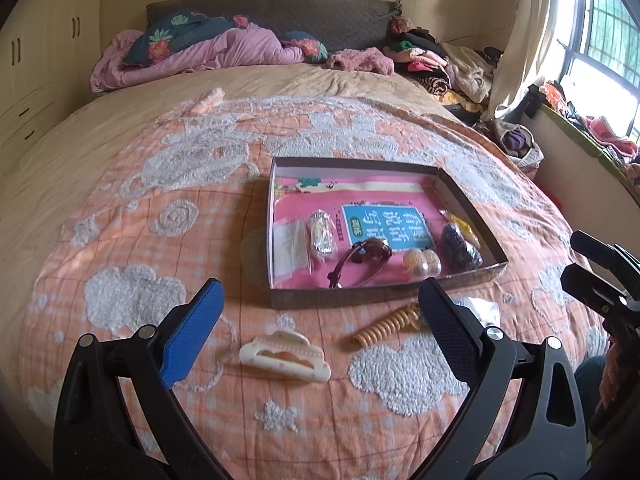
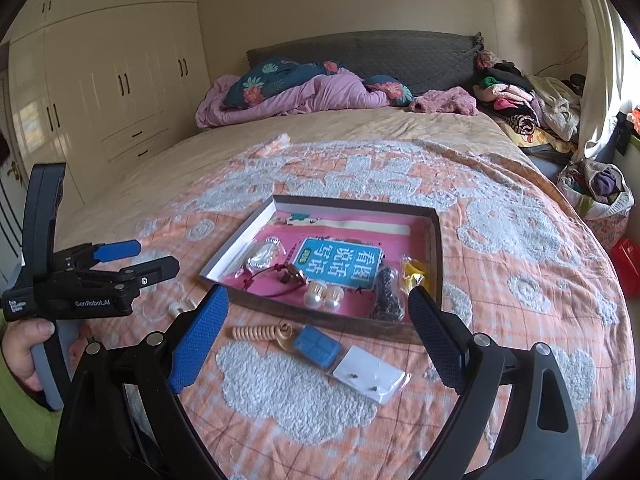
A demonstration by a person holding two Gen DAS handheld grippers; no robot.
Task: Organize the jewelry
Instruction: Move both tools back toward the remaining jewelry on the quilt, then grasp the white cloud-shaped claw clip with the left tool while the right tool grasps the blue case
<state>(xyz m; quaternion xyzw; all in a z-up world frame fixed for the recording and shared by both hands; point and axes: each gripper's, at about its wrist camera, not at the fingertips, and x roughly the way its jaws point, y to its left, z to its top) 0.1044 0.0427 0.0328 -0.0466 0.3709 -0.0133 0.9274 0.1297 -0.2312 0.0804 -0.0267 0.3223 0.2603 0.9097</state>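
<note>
on the orange quilted bedspread (image 1: 120,240), both grippers, left (image 1: 320,332) and right (image 2: 316,336), hang released; next likely grasping the cream plastic hair claw (image 1: 285,356) for the shallow cardboard box (image 1: 276,184).

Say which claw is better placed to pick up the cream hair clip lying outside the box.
Left, probably. The hair clip lies between the open left claw fingers; the right claw frames the coil tie instead.

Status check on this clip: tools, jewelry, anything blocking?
Left tool and right tool open, empty, above the blanket. Cream hair claw, coil hair tie, blue case and earring card lie outside the tray. Nothing blocking.
</note>
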